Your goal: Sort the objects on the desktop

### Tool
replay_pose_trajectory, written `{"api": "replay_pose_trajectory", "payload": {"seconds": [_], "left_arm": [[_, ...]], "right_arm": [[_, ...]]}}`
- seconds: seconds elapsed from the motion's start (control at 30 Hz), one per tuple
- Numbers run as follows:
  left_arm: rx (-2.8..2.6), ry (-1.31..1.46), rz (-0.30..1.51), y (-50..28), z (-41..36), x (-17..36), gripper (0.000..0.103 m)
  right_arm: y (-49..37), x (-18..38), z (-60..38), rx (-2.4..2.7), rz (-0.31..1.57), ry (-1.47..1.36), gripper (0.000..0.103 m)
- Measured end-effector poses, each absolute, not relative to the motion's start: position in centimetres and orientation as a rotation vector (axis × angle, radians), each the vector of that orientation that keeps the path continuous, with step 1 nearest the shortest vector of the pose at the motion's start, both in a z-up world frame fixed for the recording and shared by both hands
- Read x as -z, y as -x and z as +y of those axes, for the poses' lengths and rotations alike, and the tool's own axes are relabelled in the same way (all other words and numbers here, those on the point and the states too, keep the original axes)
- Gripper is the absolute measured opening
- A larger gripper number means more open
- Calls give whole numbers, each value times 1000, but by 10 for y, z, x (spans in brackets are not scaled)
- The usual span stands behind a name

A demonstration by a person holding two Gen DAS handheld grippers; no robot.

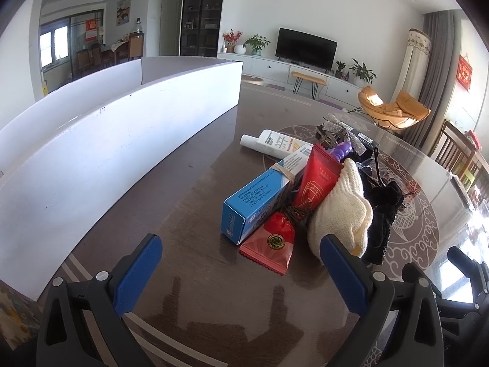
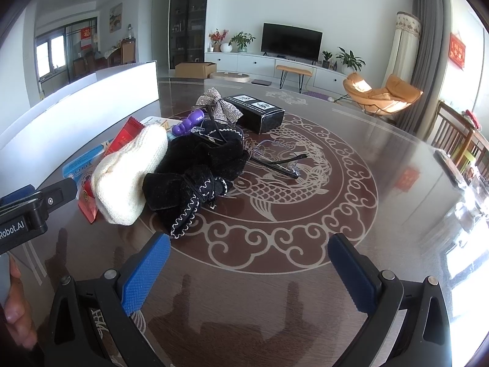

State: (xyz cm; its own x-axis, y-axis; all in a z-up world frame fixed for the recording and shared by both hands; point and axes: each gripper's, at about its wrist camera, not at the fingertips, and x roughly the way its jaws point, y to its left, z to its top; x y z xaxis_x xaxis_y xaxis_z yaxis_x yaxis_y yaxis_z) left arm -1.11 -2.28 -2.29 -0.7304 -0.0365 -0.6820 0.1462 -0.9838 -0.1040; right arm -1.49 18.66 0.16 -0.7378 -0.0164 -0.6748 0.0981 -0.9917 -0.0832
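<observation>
We found the things to sort heaped together on the dark wooden table (image 1: 195, 321), near the middle of it; a blue carton (image 1: 259, 202) lay tilted at the near left of the heap, with a red sachet (image 1: 270, 249) against its near end and a red tube (image 1: 319, 177) leaning on it; a cream knitted piece (image 2: 128, 177) sat touching a black velvet cloth with white stitching (image 2: 198, 177), and behind them we saw a white tube (image 1: 269, 142), something small and purple (image 2: 186, 125) that we could not make out clearly, and a silver glitter bow (image 2: 218, 105); a pair of clear-framed glasses (image 2: 281, 165) lay just beside the black cloth on the fish pattern, and a black box (image 2: 255, 111) stood behind the bow.

The left gripper (image 1: 241, 267) hung spread wide over bare table, just short of the heap, with nothing between its blue pads; the right gripper (image 2: 249, 264) was spread wide too, over the inlaid pattern, holding nothing; its near pad stood close to the stitched edge of the black cloth.

A long white partition (image 1: 122, 140) ran along the left of the table; a person's fingers (image 2: 15, 309) showed at the edge of the right wrist view.
</observation>
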Motion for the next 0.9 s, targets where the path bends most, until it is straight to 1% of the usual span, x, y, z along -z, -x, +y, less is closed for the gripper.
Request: {"api": "replay_pose_trajectory", "payload": {"seconds": [0.3,0.57,0.73,0.9], "left_arm": [[2847,-1124,151,12,-12,25,103],[2866,-1164,14,13,6,29,103],[2865,-1183,56,13,2,30,103],[2857,-1209,65,15,2,34,103]], "right_arm": [[19,1,189,2850,158,-1151,103],[26,7,189,2852,181,-1215,103],[29,12,191,2842,175,-1258,103],[31,14,197,2839,122,-1287,103]]}}
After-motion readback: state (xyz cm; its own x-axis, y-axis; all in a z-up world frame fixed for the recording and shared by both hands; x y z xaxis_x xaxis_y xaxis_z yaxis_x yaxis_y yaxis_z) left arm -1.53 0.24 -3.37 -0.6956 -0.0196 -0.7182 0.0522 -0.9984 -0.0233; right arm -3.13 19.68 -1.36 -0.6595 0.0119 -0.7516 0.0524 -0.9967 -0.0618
